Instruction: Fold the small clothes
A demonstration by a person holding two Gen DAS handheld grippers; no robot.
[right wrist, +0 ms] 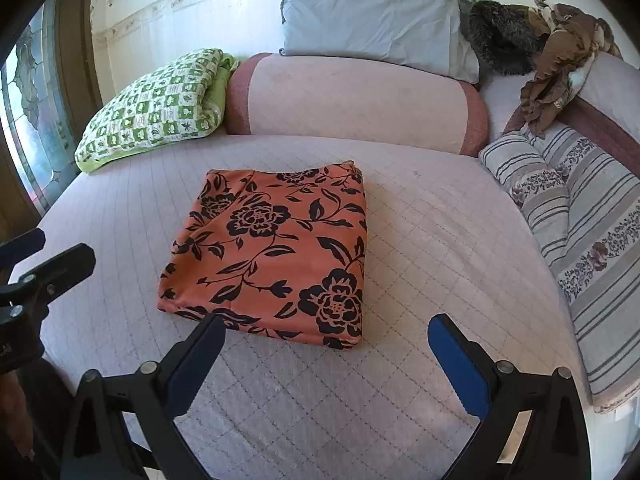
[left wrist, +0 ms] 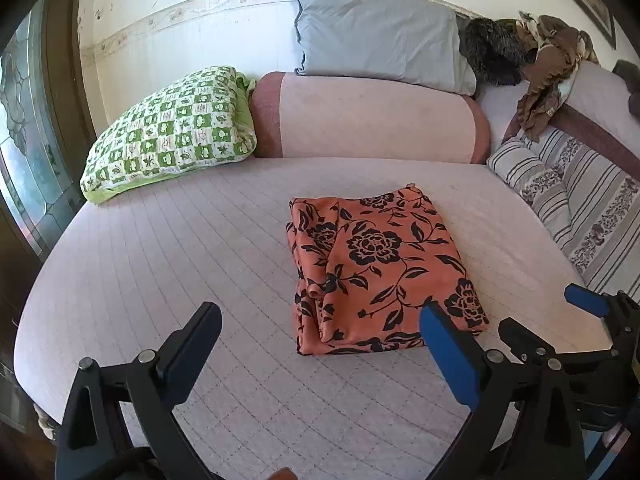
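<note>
Left wrist view: we see our left tool (left wrist: pixel 320 320) wide apart and empty, right tool (right wrist: pixel 326 334) likewise. The folded cloth (left wrist: pixel 376 268) lies mid-bed (left wrist: pixel 160 264), just beyond both. We judge a careless brush or regrasp could undo its loose left layers. No writing is readable.

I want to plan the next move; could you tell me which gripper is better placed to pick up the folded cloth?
Probably right: the right gripper straddles the orange floral cloth's near edge, while the left gripper is off its left side.
</note>
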